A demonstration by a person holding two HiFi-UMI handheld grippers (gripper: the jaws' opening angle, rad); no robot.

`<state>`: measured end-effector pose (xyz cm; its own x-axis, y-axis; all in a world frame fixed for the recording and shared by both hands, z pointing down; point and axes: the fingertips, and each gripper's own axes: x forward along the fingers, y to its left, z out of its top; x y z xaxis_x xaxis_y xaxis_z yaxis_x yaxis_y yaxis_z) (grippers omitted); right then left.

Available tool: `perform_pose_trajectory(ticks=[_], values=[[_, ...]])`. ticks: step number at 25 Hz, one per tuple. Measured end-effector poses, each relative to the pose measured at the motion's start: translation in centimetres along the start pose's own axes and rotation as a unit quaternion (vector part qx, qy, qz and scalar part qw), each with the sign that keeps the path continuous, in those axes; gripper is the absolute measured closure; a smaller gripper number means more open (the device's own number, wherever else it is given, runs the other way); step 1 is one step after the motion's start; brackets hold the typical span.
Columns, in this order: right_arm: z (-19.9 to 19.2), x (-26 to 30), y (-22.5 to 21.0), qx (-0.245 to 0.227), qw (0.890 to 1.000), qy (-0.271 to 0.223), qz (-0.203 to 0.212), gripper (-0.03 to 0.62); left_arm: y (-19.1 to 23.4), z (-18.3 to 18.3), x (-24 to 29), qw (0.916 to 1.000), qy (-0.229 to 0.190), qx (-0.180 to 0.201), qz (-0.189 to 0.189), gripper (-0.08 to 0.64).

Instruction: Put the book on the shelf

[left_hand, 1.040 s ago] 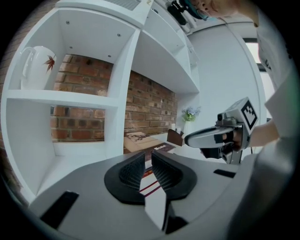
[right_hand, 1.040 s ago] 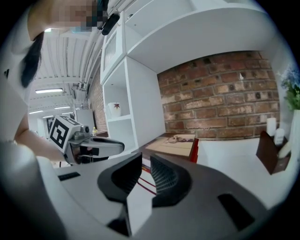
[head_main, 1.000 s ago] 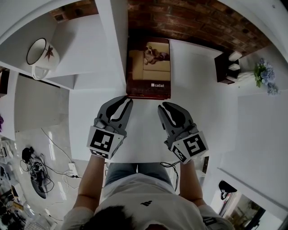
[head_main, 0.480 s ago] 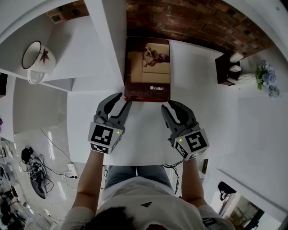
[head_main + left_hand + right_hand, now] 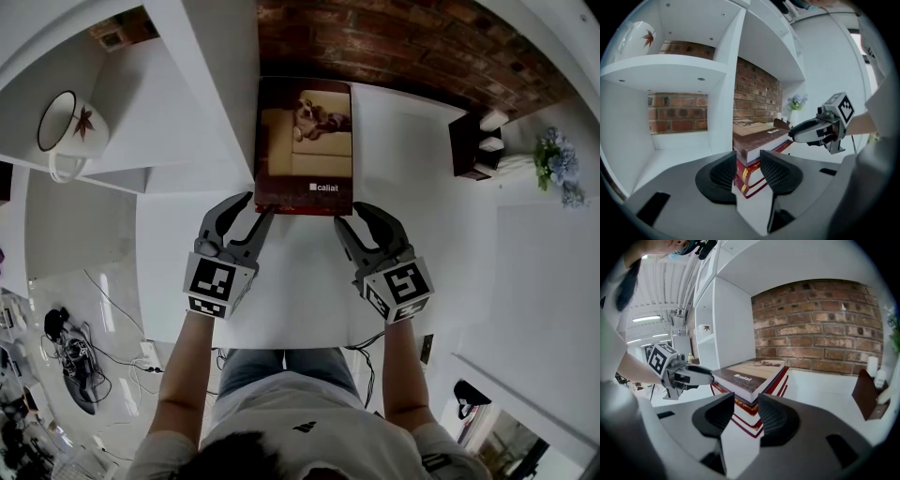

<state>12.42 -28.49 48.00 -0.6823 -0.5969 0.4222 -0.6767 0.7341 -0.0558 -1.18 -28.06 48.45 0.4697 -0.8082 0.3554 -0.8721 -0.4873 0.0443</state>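
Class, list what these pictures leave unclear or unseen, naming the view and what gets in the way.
Red books: head view, covered by the top book; their count stays uncertain in the gripper views.
Top book's cover print: every view, too small beyond one pale logo.
Mug: left gripper view, cut by the lens edge.
Dark holder: right gripper view, contents blurred near the edge.

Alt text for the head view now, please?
A dog-cover book lies atop a stack on a white shelf by a brick wall. The left gripper and right gripper reach its near corners, jaws opening, nothing between them yet. A mug sits upper left.
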Motion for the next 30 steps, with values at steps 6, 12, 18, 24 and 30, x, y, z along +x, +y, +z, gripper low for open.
perform_pose_trajectory(ticks=[6,12,18,24,30], values=[[-0.1,1.4,-0.5,-0.013,1.000,0.009,0.011,0.432,0.0,0.0,0.5,0.9999,0.005,0.011,-0.003,0.408],[0.3,2.6,-0.5,-0.019,0.999,0.009,0.025,0.410,-0.1,0.0,0.9,0.9999,0.007,0.013,-0.006,0.405],[0.5,3.0,-0.5,-0.017,0.999,0.008,0.029,0.407,0.2,0.0,1.2,0.9999,0.007,0.008,-0.004,0.399],[0.6,3.2,-0.7,-0.029,0.999,0.009,0.016,0.407,0.4,0.0,1.3,1.0000,0.008,0.001,0.004,0.393],[0.6,2.8,-0.5,-0.045,0.999,0.010,0.001,0.433,0.3,0.0,1.0,0.9997,0.010,0.016,0.014,0.405]])
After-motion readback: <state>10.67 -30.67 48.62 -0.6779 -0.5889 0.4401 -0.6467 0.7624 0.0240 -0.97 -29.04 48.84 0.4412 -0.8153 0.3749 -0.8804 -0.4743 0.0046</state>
